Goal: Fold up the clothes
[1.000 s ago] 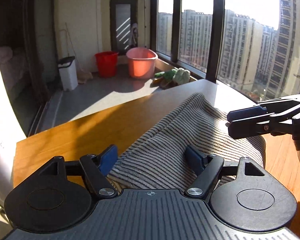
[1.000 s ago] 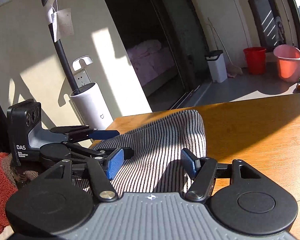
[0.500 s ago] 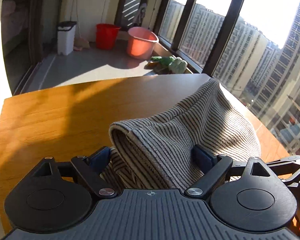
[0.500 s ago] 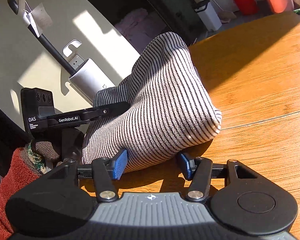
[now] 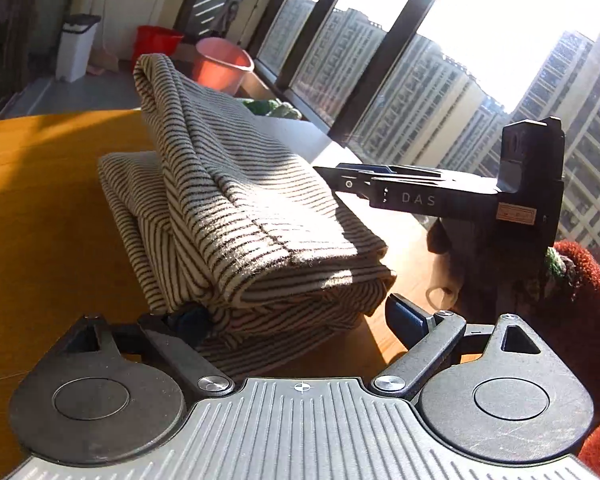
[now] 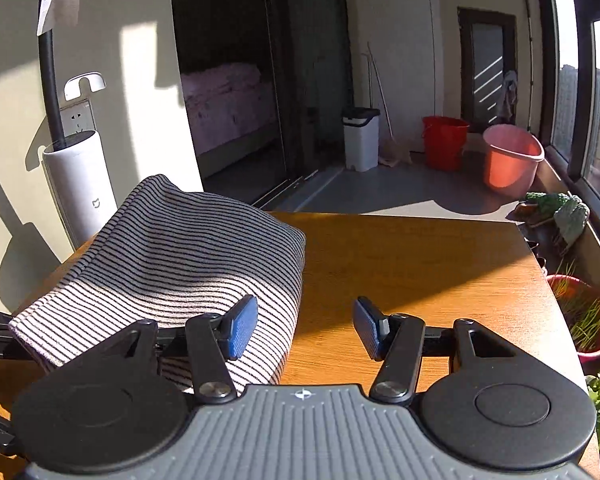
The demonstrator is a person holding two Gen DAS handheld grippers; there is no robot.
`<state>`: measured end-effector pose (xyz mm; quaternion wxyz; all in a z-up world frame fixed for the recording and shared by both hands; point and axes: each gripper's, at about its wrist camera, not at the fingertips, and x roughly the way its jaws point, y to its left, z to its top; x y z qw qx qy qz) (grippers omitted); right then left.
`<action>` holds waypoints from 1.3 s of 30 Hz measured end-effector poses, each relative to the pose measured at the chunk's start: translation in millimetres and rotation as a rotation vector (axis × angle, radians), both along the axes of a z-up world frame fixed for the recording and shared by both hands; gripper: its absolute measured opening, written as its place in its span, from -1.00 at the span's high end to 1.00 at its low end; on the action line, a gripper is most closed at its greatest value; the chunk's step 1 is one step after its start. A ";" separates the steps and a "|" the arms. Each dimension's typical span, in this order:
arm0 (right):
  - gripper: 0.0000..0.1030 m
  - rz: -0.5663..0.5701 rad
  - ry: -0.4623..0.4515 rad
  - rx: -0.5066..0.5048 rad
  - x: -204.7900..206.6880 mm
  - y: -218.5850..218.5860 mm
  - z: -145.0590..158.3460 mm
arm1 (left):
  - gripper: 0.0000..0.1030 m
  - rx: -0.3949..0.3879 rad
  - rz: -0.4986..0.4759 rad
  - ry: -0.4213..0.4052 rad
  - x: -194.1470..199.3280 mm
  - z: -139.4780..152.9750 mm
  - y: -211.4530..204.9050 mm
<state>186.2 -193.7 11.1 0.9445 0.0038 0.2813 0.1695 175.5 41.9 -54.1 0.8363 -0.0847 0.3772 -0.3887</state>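
Observation:
A beige, dark-striped garment [image 5: 236, 216] lies folded in layers on the wooden table [image 5: 40, 200]. My left gripper [image 5: 300, 318] is open wide around the garment's near edge. Its left fingertip is tucked against the folds and its right one stands free of the cloth. In the right wrist view the garment [image 6: 172, 264] sits at the left. My right gripper [image 6: 304, 332] is open, its left finger over the garment's near corner and its right finger over bare table [image 6: 420, 264]. From the side, the right gripper [image 5: 324, 172] reaches the garment's top, held by a hand in a red fuzzy sleeve [image 5: 580, 280].
Beyond the table's far edge are a white bin [image 6: 360, 138], a red bucket [image 6: 444, 142] and a pink tub [image 6: 512, 160]. A white cylinder stand [image 6: 80, 188] is by the left wall. Potted plants [image 6: 588, 316] and tall windows line the right side.
The garment, draped up between both grippers before, now lies folded flat on the table. The right gripper has slid off to its right edge, and the left jaws stand wider.

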 end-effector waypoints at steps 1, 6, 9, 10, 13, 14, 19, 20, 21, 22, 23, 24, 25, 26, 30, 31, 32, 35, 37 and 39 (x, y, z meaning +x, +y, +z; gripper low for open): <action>-0.07 -0.007 -0.001 -0.001 1.2 -1.8 1.3 | -0.83 -0.008 -0.016 -0.006 -3.4 -1.0 -5.9; -0.07 0.055 -0.039 0.032 -12.2 -0.7 19.9 | -0.81 -0.038 -0.039 -0.013 -13.3 1.4 2.5; -0.07 0.150 -0.067 0.080 -25.0 10.9 30.1 | -0.81 -0.091 -0.042 -0.034 -23.2 12.1 30.5; -0.07 0.188 -0.072 0.096 -28.8 17.0 31.9 | -0.82 -0.102 -0.027 -0.050 -26.6 16.5 39.7; -0.06 0.302 0.014 0.087 -30.8 48.9 14.1 | -0.82 -0.165 0.061 -0.096 -27.6 34.8 68.6; -0.06 0.314 0.032 0.065 -32.4 58.6 3.2 | -0.81 -0.198 0.096 -0.106 -24.6 42.1 76.3; -0.06 0.331 -0.068 -0.061 -57.8 83.2 -6.2 | -0.65 -0.210 0.234 -0.142 6.6 59.4 78.1; -0.06 0.335 -0.064 -0.063 -59.2 83.3 -4.6 | -0.59 -0.184 0.258 -0.143 16.2 58.7 72.0; -0.06 0.341 -0.071 -0.078 -62.0 83.2 -4.2 | -0.46 -0.157 0.281 -0.143 25.8 58.0 65.9; -0.06 0.346 -0.078 -0.092 -64.8 83.1 -3.8 | -0.37 -0.125 0.305 -0.140 36.6 55.5 59.5; -0.06 0.352 -0.085 -0.107 -67.6 83.0 -3.3 | -0.32 -0.088 0.330 -0.139 48.4 52.2 53.1; -0.06 0.359 -0.093 -0.120 -70.6 83.0 -1.9 | -0.17 -0.050 0.354 -0.133 59.1 48.2 48.0; -0.06 0.362 -0.110 -0.135 -74.1 82.4 0.3 | -0.06 -0.014 0.378 -0.123 69.2 43.9 43.6; -0.06 0.365 -0.127 -0.150 -77.6 81.9 2.6 | 0.12 0.023 0.402 -0.112 79.3 39.6 39.2; -0.33 0.459 -0.199 -0.143 -97.2 79.6 11.3 | 0.19 0.082 0.409 -0.116 82.6 34.5 40.7; -0.42 0.493 -0.205 -0.169 -102.1 84.9 8.0 | 0.20 0.091 0.406 -0.128 78.9 35.7 41.2; -0.44 0.524 -0.215 -0.202 -107.1 90.6 4.3 | 0.20 0.101 0.405 -0.141 76.5 36.8 40.8; -0.44 0.522 -0.331 -0.404 -120.6 110.4 -12.8 | 0.21 0.118 0.401 -0.164 69.9 42.2 39.9; -0.44 0.497 -0.326 -0.356 -116.4 109.2 -11.3 | 0.22 0.125 0.398 -0.173 67.1 45.0 40.1; -0.35 0.469 -0.301 -0.289 -108.1 104.6 -5.2 | 0.22 0.125 0.395 -0.173 65.5 45.7 38.4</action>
